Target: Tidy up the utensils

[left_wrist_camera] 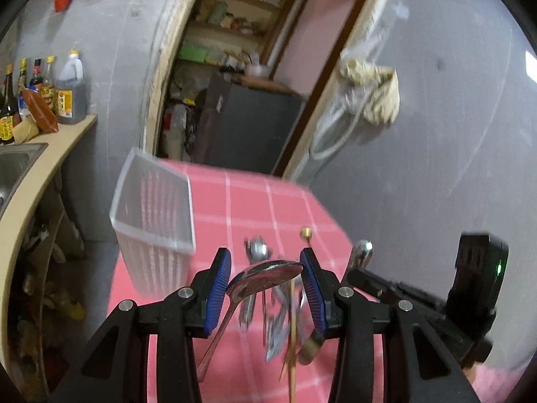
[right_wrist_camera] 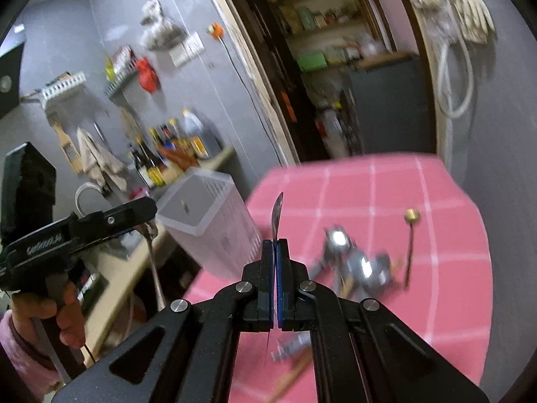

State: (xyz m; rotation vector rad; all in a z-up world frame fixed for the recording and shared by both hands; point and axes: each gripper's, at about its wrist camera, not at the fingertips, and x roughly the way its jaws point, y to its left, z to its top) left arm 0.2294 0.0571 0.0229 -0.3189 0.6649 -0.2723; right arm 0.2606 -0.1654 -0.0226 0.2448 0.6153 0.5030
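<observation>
The left gripper (left_wrist_camera: 265, 277) stands partly open with its blue pads pressing the edges of a large steel spoon (left_wrist_camera: 265, 277) — the bowl lies crosswise between the fingertips and the handle hangs down toward the near left. The right gripper (right_wrist_camera: 276, 262) is closed tight on a thin metal utensil (right_wrist_camera: 277, 213) seen edge-on; its tip rises just past the pads and a sliver shows below them. What kind of utensil it is cannot be told.

Below both claws, on the pink checked tablecloth (right_wrist_camera: 386, 194), lies a blurred heap of steel utensils (right_wrist_camera: 359, 265) with wooden handles among them. A brass-headed stick (right_wrist_camera: 410, 245) lies just right of the heap. The clear slatted holder (right_wrist_camera: 208, 215) stands at the table's far left corner — apart from both claws.
</observation>
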